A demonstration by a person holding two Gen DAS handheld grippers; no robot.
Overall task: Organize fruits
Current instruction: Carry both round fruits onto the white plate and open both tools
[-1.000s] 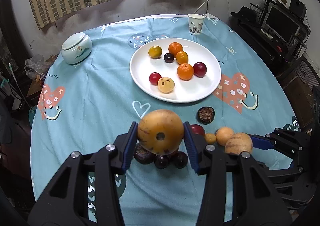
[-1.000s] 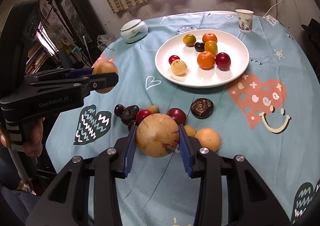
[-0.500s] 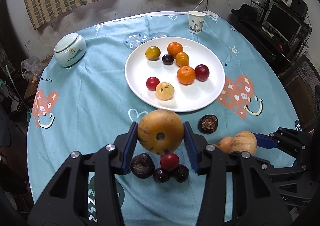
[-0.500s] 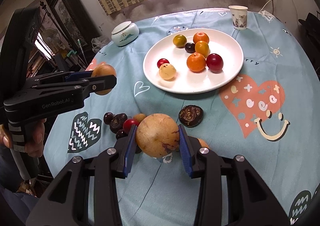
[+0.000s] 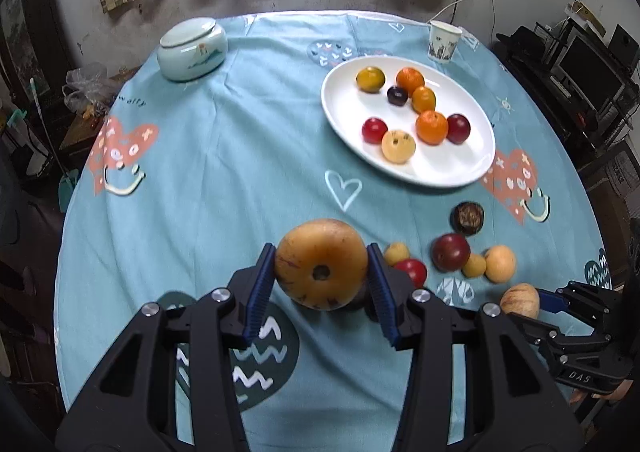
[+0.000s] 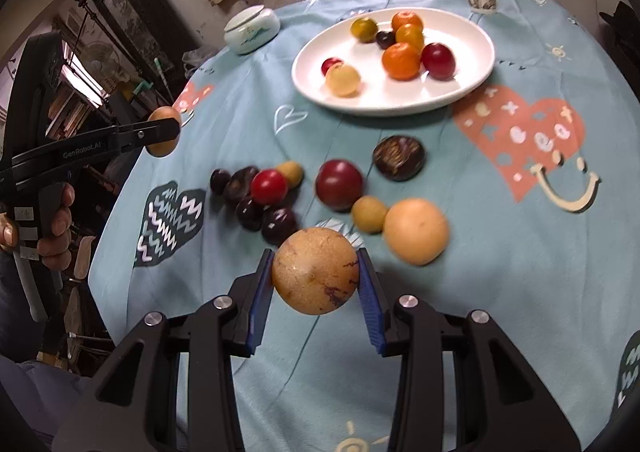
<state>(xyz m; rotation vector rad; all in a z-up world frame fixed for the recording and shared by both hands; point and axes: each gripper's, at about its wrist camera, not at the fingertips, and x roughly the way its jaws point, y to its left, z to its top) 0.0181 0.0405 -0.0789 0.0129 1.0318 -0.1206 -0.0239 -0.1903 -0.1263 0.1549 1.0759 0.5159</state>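
Both jaws are loaded. Our left gripper (image 5: 321, 281) is clamped on a tan round fruit (image 5: 321, 264), and our right gripper (image 6: 316, 286) is clamped on a speckled yellow fruit (image 6: 315, 270); both are held above the bench, short of the white plate (image 5: 472, 172).

Risks:
- Smooth round fruit held only at its sides could roll out if we tilt or jolt.
- The plate already holds seven fruits (image 5: 431, 127), so a hard drop could knock them rolling.
- The loose pile (image 6: 264, 192) sits right under our paths, and a low pass would scatter it off the tablecloth (image 5: 224, 172).
- With two carriers converging on one plate, the grippers could collide.
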